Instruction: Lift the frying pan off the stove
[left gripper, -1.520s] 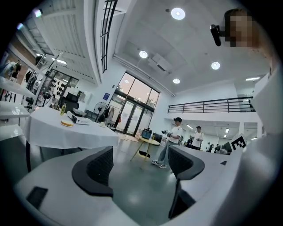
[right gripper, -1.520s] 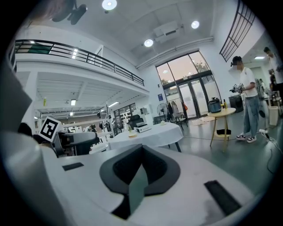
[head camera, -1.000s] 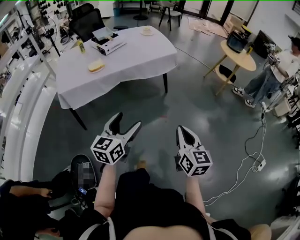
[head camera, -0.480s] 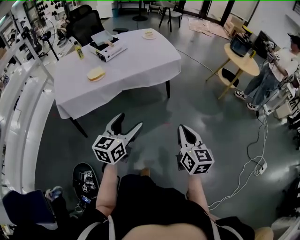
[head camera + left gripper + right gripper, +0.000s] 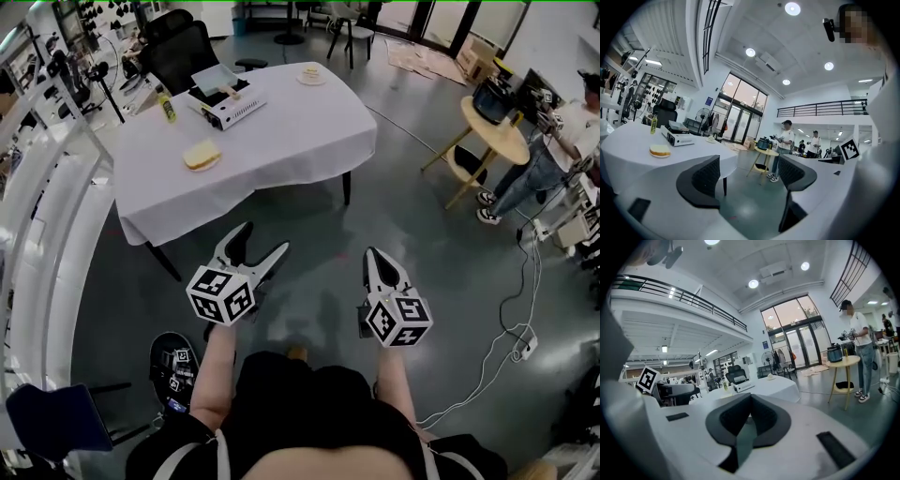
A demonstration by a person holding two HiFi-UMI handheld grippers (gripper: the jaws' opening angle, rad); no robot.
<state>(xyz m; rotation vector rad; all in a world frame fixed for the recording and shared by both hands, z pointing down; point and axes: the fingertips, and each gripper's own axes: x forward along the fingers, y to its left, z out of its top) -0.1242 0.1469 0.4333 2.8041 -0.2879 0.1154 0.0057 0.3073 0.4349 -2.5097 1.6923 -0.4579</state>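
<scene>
A white portable stove [image 5: 228, 97] stands on the white-clothed table [image 5: 281, 141] far ahead, with a flat pale thing on top; I cannot make out the frying pan clearly. The stove also shows small in the left gripper view [image 5: 677, 136] and the right gripper view [image 5: 743, 386]. My left gripper [image 5: 262, 239] is held over the floor short of the table, open, with nothing between its jaws [image 5: 750, 176]. My right gripper [image 5: 374, 255] is beside it, shut on nothing [image 5: 750, 398].
On the table lie a bread slice on a plate [image 5: 202, 156], a yellow bottle [image 5: 167, 107] and a small plate [image 5: 311, 75]. A round wooden table with a pot [image 5: 494, 105] and a standing person [image 5: 548, 155] are to the right. A white cable [image 5: 497, 323] crosses the floor. A black chair [image 5: 192, 47] stands behind the table.
The view has shifted toward the table, which now sits slightly nearer and more to the right. The seated person at lower left has dropped out of view. Both grippers keep their states.
</scene>
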